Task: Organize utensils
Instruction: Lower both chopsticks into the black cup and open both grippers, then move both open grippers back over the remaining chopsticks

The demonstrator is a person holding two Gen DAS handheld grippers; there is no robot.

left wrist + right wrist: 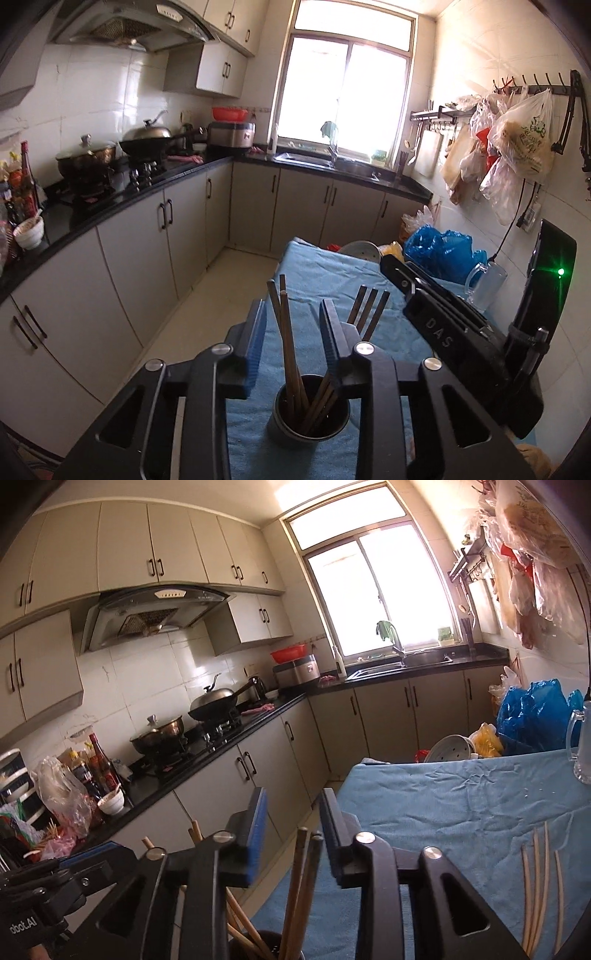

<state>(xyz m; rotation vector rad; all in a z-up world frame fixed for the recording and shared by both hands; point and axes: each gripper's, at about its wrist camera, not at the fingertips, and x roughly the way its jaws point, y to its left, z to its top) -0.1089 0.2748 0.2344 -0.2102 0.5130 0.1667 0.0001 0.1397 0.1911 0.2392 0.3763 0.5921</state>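
A metal cup [308, 417] stands on the blue cloth [325, 266] and holds several dark brown chopsticks. One bunch of chopsticks [284, 332] rises between the fingers of my left gripper [293, 332], whose pads stand apart and do not press on it. A second bunch [369, 310] leans out just right of the right finger. In the right wrist view, brown chopsticks [306, 867] stand in the gap of my right gripper [293, 827], close to its right pad, and the jaws are apart. The cup's rim [258, 947] shows at the bottom edge. Several pale thin sticks [539, 886] lie on the cloth at the right.
A glass mug [581, 746] stands at the cloth's far right, with blue plastic bags [532, 716] and a white perforated lid [452, 747] beyond the table's far end. A black counter [110, 206] with pots, a wok and bottles runs along the left. A floor aisle separates it from the table.
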